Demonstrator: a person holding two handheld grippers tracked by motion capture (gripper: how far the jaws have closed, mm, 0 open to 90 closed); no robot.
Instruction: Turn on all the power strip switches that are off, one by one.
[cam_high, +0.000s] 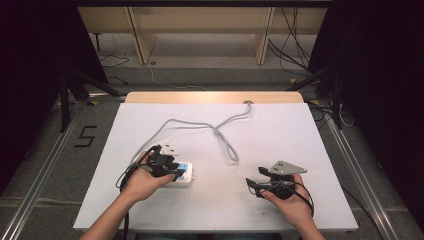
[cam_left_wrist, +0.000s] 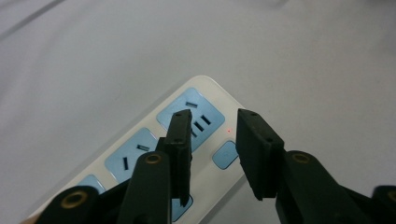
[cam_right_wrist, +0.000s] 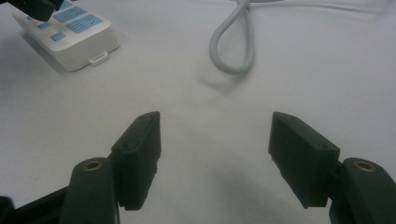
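A white power strip (cam_high: 186, 173) with pale blue sockets lies on the white table, left of centre. In the left gripper view, the power strip (cam_left_wrist: 140, 154) shows a small red light and a blue switch. My left gripper (cam_high: 171, 170) hovers right over it, and its jaws (cam_left_wrist: 214, 122) stand a little apart with nothing between them. A grey cable (cam_high: 200, 125) snakes from the strip to the table's far edge. Near the front right, my right gripper (cam_high: 253, 176) is wide open (cam_right_wrist: 215, 123) above bare table. Beyond its jaws lie the strip's end (cam_right_wrist: 74, 35) and a cable loop (cam_right_wrist: 232, 51).
The white table top (cam_high: 280, 135) ends in a wooden strip (cam_high: 215, 96) at the back. Behind it stands a light wooden shelf (cam_high: 200, 30) with loose cables on the floor. A "5" mark (cam_high: 86, 136) is on the floor at left.
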